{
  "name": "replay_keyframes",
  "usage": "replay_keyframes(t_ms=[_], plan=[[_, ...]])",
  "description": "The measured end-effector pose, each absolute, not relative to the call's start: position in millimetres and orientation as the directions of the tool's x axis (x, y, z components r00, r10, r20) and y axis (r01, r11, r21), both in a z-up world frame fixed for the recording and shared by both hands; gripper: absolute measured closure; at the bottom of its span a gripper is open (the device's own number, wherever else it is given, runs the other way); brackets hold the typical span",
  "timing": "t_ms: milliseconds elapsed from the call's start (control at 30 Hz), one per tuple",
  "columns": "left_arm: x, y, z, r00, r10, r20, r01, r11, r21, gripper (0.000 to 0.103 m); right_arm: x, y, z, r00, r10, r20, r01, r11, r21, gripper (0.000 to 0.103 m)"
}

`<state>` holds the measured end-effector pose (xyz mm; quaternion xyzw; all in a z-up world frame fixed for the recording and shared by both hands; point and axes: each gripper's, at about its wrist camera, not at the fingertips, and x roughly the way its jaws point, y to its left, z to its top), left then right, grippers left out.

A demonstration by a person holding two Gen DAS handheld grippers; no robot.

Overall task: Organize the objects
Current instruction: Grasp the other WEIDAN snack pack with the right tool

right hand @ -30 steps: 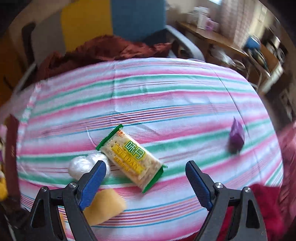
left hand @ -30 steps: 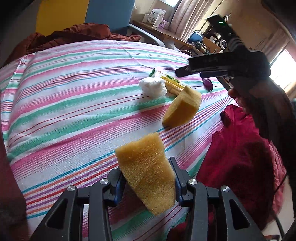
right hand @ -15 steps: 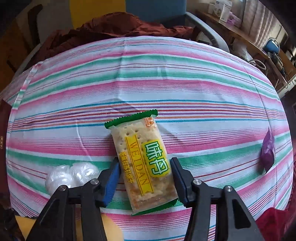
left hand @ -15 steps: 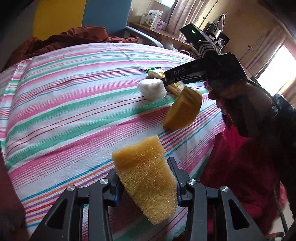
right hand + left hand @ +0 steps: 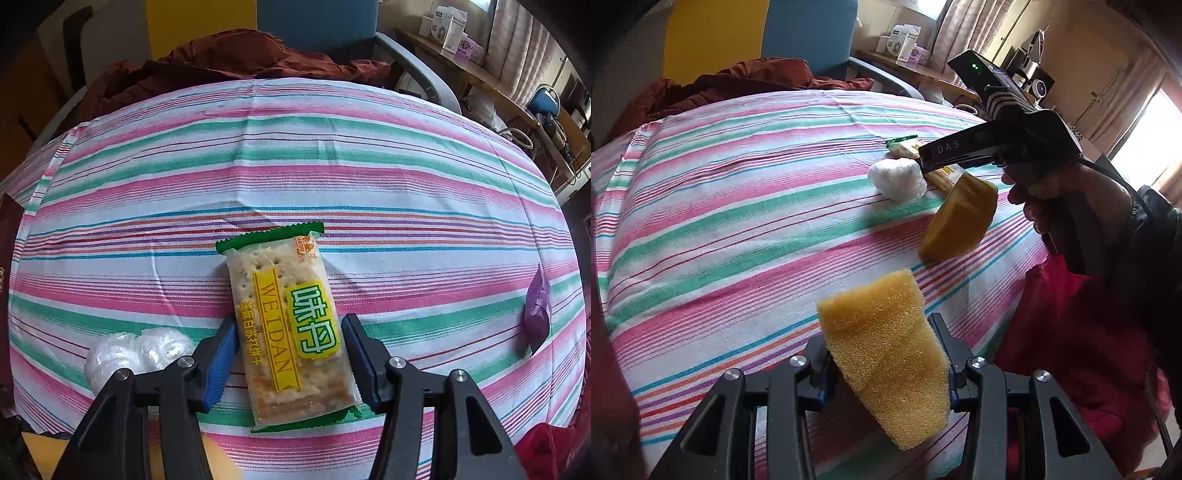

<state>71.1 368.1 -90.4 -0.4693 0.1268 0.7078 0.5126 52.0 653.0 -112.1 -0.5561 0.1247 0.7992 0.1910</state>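
Observation:
A yellow sponge wedge [image 5: 886, 362] sits between the pads of my left gripper [image 5: 879, 332], lifted over the striped cloth [image 5: 738, 206]; the jaws are easing open but still press on it. A second yellow sponge [image 5: 960, 218] lies tilted further along the cloth. My right gripper [image 5: 289, 321] points steeply down at a cracker packet [image 5: 288, 325] with green ends. Both pads touch the packet's long sides, and the jaws are opening slightly. The left wrist view shows a hand [image 5: 1071, 206] holding that gripper over the packet [image 5: 905, 147].
A white crumpled plastic wad [image 5: 136, 350] lies just left of the packet. A small purple packet [image 5: 537, 314] sits near the cloth's right edge. A red cloth [image 5: 1071, 332] hangs off the near side. A rust-brown garment [image 5: 240, 59] and a chair stand behind.
My right gripper came down over the cracker packet and its wide jaws closed in on the packet's sides. The left gripper kept still with its sponge.

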Motion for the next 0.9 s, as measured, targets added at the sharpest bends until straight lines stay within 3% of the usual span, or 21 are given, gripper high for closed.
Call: replay_keyframes(t_ms=[900], plan=[[84.0,364.7,-86.3,-0.098,0.580,-0.809,-0.858,-0.461,-0.227,0.062,61.8,649.2,-108.3,-0.315,0.174,-0.933,-0.441,-0.897,-0.018,0.046]])
